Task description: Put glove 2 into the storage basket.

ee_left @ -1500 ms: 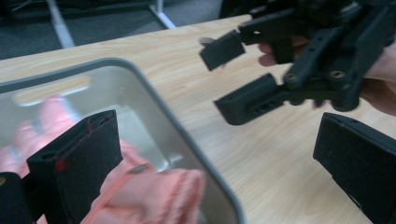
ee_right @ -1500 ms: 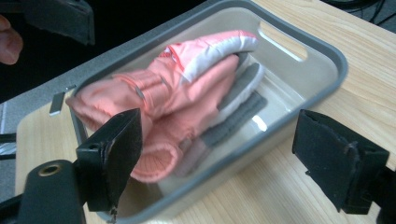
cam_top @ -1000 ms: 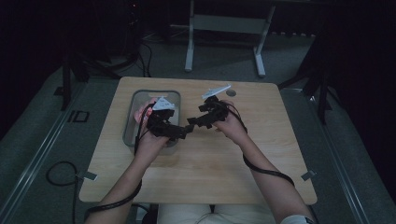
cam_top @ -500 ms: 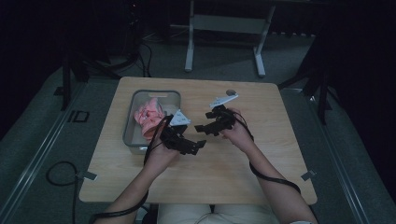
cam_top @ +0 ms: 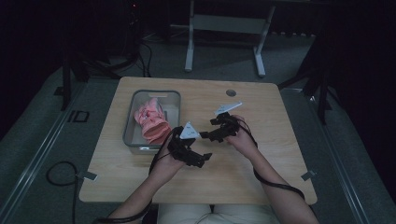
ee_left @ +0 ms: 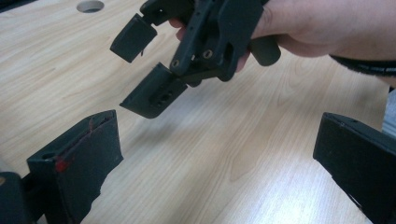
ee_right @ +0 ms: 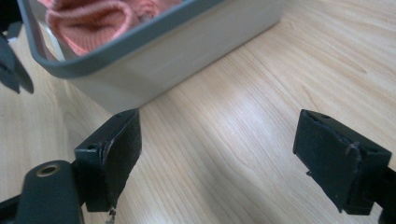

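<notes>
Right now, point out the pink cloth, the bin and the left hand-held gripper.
Pink cloth (cam_top: 152, 122), high view, middle of the bundle.
Bin (cam_top: 127, 122), high view, left rim.
Left hand-held gripper (ee_left: 215, 163), left gripper view, midway between its open jaws.

High overhead view, two close gripper-mounted views, shared table (cam_top: 261, 163)

**Around the jaws: table, hole, stand, cable**

The pale wooden table (cam_top: 224, 186) lies directly beneath the jaws of the left gripper (cam_top: 203, 158) and the right gripper (cam_top: 208, 136). A round hole (cam_top: 230, 93) is cut in the tabletop beyond the right gripper's jaws, near the far edge. A grey metal stand (cam_top: 224, 23) is on the floor (cam_top: 42, 140) well past both pairs. A black cable loop (cam_top: 58, 175) lies on the floor, well apart from the left jaws on their outer side.
</notes>
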`<state>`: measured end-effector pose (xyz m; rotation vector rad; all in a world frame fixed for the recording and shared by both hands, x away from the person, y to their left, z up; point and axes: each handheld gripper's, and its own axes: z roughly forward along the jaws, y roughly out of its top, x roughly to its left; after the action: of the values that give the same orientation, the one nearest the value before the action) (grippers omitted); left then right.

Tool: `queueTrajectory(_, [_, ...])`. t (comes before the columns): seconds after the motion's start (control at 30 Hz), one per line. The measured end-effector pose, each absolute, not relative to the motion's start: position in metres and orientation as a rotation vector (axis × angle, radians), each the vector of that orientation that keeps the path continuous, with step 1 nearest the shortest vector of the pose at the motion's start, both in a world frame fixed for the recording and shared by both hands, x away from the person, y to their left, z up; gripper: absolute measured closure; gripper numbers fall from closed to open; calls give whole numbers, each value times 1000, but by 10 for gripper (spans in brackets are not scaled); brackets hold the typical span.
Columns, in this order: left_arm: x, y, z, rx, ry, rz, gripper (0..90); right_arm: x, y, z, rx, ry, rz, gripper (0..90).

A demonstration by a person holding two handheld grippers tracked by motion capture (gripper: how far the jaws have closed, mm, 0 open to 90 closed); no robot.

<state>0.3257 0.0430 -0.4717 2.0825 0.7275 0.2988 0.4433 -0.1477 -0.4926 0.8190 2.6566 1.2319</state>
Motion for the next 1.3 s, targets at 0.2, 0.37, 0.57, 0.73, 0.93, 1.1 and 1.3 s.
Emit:
queueTrajectory(0.2, [322, 37, -482, 2098, 706, 286, 4, 439, -153, -503, 815, 2655, 1228, 152])
queueTrajectory(0.37, [320, 32, -496, 2120, 695, 280, 4, 436, -156, -512, 820, 2647, 1216, 150])
queueTrajectory(0.57, [319, 29, -507, 2132, 696, 270, 4, 434, -162, -520, 838, 2633, 1225, 146])
queueTrajectory(0.73, [318, 29, -518, 2134, 702, 265, 4, 433, -166, -527, 853, 2619, 1231, 145])
queueTrajectory(0.93, [318, 27, -530, 2161, 702, 256, 4, 432, -170, -537, 852, 2623, 1199, 141])
queueTrajectory(1.1, [317, 27, -535, 2168, 701, 256, 4, 431, -173, -544, 858, 2626, 1185, 141])
queueTrajectory(1.3, [317, 26, -542, 2179, 698, 230, 4, 430, -175, -553, 865, 2640, 1155, 141])
